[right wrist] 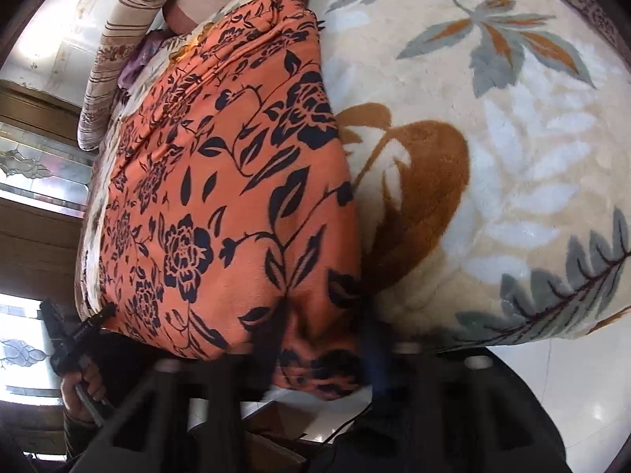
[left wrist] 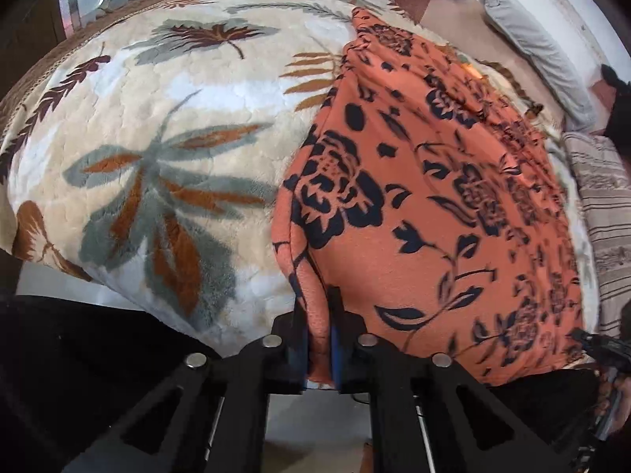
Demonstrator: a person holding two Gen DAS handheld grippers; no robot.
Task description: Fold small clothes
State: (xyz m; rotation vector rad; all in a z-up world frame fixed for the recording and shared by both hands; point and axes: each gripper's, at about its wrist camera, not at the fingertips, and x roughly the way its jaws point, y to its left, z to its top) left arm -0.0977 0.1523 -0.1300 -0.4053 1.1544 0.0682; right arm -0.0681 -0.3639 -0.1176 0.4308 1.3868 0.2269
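Orange cloth point(left wrist: 434, 205) with a dark flower print lies spread on a bed, over a cream blanket point(left wrist: 157, 126) patterned with grey and brown leaves. At its near edge, the left hand-held gripper point(left wrist: 318, 339) is closed tight on a bunched fold at one corner, the fabric pinched between its blue pads. The right hand-held gripper point(right wrist: 327, 354), blurred in its own view, is likewise clamped on the other near corner of the cloth point(right wrist: 221, 181). Farther off, a striped pillow point(right wrist: 126, 39) and a grey pillow point(left wrist: 528, 43) rest by the wall.
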